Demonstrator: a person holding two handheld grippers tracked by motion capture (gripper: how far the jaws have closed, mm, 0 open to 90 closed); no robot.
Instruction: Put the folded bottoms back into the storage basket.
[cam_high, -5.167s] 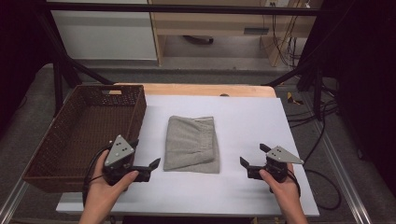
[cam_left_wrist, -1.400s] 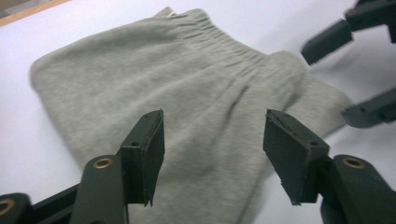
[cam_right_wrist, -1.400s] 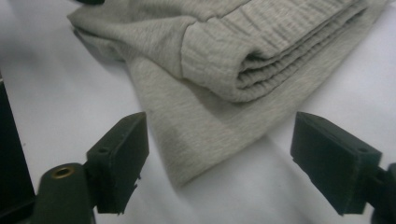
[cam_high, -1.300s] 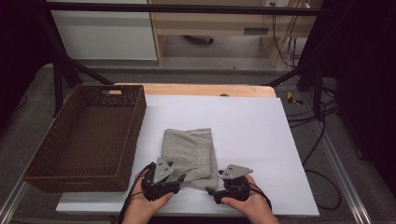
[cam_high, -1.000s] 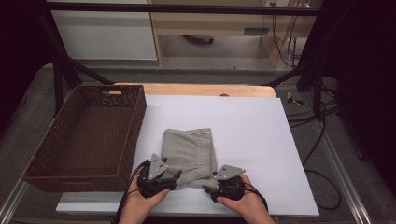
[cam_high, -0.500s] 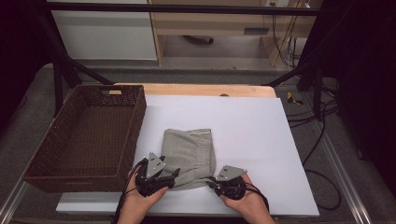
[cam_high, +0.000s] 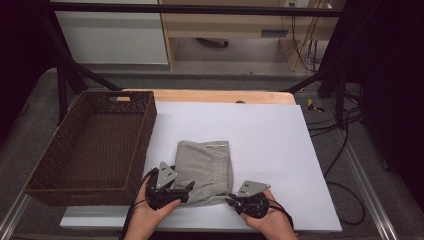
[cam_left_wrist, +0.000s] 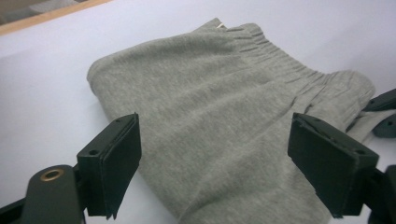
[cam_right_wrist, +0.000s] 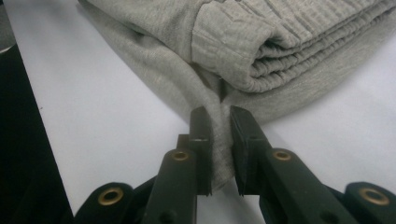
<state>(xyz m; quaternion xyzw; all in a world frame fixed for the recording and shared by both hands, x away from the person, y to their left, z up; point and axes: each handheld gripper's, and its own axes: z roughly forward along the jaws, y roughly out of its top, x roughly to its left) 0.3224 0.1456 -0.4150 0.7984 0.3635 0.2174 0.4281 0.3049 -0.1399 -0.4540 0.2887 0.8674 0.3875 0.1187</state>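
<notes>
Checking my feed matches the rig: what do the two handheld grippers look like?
Both are black. The left gripper and right gripper each carry a grey three-cornered plate on top and trail a black cable. Each claw has flat rectangular black pads, with brass-coloured rivets at the linkage.

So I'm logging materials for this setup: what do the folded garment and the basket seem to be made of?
The garment looks like soft grey knit, probably cotton fleece: matte heathered surface, a gathered ribbed band, thick rolled layers in the right gripper view. The basket looks like dark brown woven wicker or rattan, going by its open weave; natural or synthetic, I cannot tell.
</notes>
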